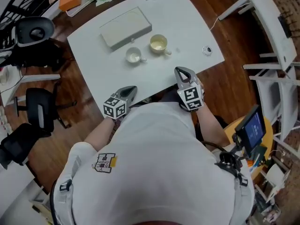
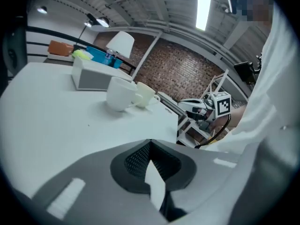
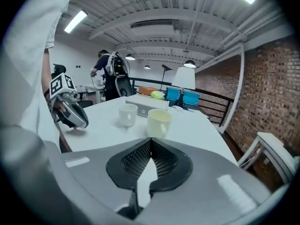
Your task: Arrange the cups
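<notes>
Two cups stand upright side by side on the white table [image 1: 108,69]. The white cup [image 1: 133,56] [image 2: 120,94] [image 3: 127,114] is on the left, the cream cup [image 1: 159,44] [image 2: 144,94] [image 3: 158,123] on the right with its handle toward the right. My left gripper [image 1: 131,91] [image 2: 149,143] is shut and empty over the table's near edge, well short of the white cup. My right gripper [image 1: 181,71] [image 3: 150,142] is shut and empty too, near the front edge below the cream cup.
A flat white box [image 1: 125,28] lies behind the cups. A small round object [image 1: 206,49] sits near the table's right corner. Office chairs [image 1: 40,108] stand to the left, a white rack [image 1: 276,41] to the right. A person [image 3: 108,76] stands far back.
</notes>
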The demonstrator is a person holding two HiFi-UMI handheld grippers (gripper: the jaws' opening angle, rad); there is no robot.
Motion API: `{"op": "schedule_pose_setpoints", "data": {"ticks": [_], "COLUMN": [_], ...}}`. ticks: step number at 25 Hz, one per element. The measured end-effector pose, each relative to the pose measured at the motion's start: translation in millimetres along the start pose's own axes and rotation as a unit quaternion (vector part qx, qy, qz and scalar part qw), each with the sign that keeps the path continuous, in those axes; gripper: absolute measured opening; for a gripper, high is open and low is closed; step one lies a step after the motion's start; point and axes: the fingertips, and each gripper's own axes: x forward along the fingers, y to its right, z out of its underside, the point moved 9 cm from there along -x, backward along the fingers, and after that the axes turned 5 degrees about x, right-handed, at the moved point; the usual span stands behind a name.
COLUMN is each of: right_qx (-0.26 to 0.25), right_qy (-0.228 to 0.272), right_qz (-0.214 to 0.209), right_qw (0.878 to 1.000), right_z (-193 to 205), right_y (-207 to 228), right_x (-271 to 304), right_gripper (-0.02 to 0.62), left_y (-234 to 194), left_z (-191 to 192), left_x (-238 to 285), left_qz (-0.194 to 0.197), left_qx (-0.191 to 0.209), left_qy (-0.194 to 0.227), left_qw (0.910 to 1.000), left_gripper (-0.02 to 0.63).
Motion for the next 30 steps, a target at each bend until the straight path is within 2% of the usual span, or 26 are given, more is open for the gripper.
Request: {"op": "schedule_pose_setpoints", "data": {"ticks": [4, 8, 11, 14, 16, 20, 23, 26, 28, 30], "right_qx": [-0.028, -0.053, -0.063, -0.064, -0.067, -0.095, -0.137, -0.163, -0.159, -0.148], "right_qy": [0.014, 0.022, 0.021, 0.022, 0.029, 0.039, 0.073, 0.099, 0.096, 0.082], "right_qz": [-0.042, -0.090, -0.124, -0.157, -0.174, -0.203, -0.231, -0.275, -0.302, -0.320], "right_qw": [0.999, 0.994, 0.990, 0.985, 0.982, 0.974, 0.960, 0.942, 0.935, 0.932], "right_z": [-4, -18, -19, -17, -17, -20, -31, -43, -46, -48], "right_y": [18, 39, 51, 57, 61, 66, 53, 29, 13, -2], "right_x": [21, 51, 67, 77, 80, 82, 69, 59, 62, 68], "right_gripper": [0.002, 0.002, 0.047, 0.143, 0.176, 0.265, 0.267, 0.265, 0.265, 0.265], "left_y": [8, 14, 23, 32, 37, 43, 43, 37, 32, 28], "left_z": [13, 10, 9, 7, 1, -14, -24, -29, -28, -27], "left_x": [-4, 6, 16, 22, 29, 45, 51, 50, 47, 44], "left_qz": [-0.080, -0.135, -0.166, -0.193, -0.206, -0.236, -0.284, -0.332, -0.353, -0.358], "left_qx": [-0.042, -0.077, -0.089, -0.100, -0.104, -0.092, -0.084, -0.049, -0.017, 0.012], "left_qy": [0.034, 0.054, 0.065, 0.075, 0.083, 0.099, 0.116, 0.119, 0.107, 0.089], "left_qw": [0.9953, 0.9863, 0.9799, 0.9732, 0.9694, 0.9623, 0.9481, 0.9345, 0.9294, 0.9292], "left_gripper": [0.000, 0.000, 0.000, 0.000, 0.000, 0.000, 0.000, 0.000, 0.000, 0.000]}}
